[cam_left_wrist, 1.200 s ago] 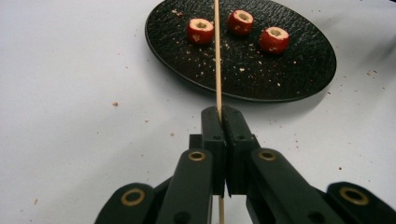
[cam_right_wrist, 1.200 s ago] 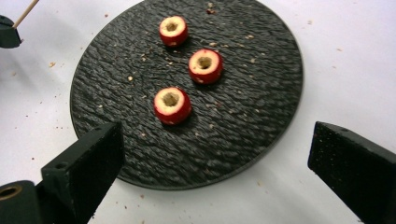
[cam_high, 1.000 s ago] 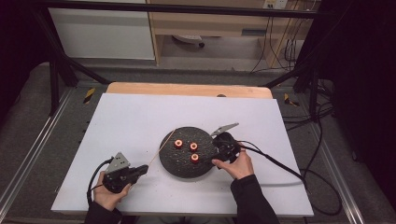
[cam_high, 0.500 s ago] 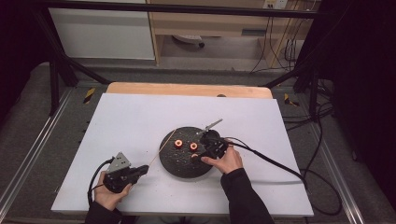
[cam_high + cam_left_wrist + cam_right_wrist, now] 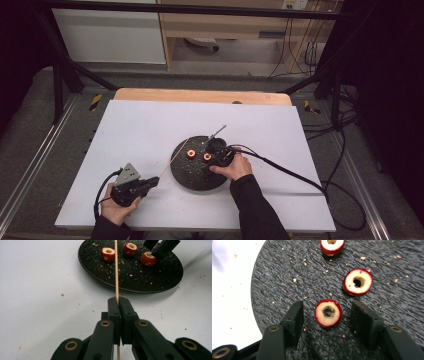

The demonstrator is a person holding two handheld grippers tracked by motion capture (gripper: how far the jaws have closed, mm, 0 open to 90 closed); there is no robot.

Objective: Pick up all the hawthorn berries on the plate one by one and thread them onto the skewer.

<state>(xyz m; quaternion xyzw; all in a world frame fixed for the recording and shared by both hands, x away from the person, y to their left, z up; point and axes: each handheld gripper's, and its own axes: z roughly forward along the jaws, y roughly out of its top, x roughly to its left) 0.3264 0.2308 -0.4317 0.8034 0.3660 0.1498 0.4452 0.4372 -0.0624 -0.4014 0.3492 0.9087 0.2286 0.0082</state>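
Since the earlier frames the right gripper (image 5: 214,150) has travelled from the right rim of the black plate (image 5: 192,180) inward over its middle, and its jaws have just been closing; they stand either side of a cored red fruit ring (image 5: 328,313) without touching it, a gap showing on both sides in the right gripper view. Two more cored red fruit rings lie on the plate beyond it, one just up and right (image 5: 357,281) and one at the far edge of that view (image 5: 332,246). The plate sits on the white tabletop (image 5: 150,125), a little right of centre and towards the near edge, with crumbs scattered over it. By the near left corner the left gripper (image 5: 150,184) has kept its place, its jaws pressed together on a thin wooden skewer (image 5: 116,270) that slants up from them over the plate's left rim, its tip near the leftmost fruit ring (image 5: 190,154)
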